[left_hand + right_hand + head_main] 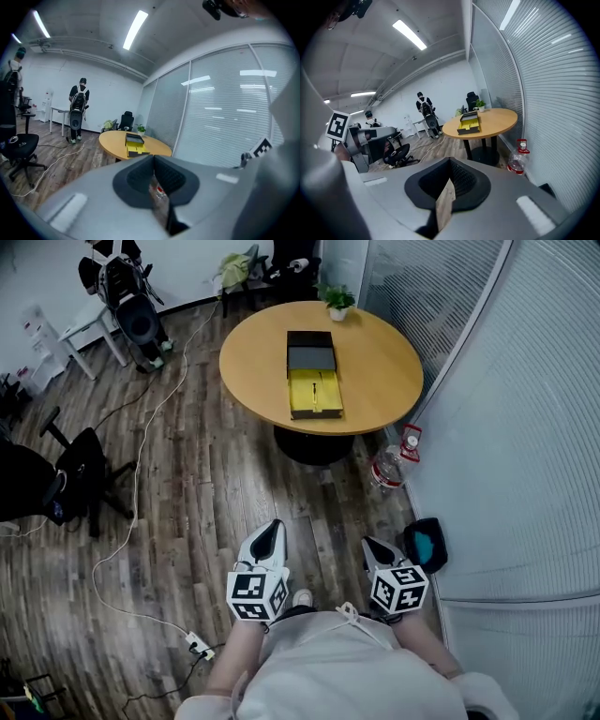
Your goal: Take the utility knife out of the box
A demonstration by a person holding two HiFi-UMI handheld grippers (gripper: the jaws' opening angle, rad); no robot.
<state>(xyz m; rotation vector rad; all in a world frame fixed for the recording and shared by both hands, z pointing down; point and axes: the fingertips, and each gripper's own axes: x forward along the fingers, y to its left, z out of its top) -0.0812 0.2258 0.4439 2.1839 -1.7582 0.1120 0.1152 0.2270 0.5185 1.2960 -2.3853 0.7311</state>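
hovering over wood floor (206,484), left gripper (271,529) and right gripper (373,546) closed, empty; box (311,358) on round table (375,362).

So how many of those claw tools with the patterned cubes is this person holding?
2. The left gripper is low in the head view, the right gripper beside it on the right. Both are shut and empty, over the wooden floor. No others show.
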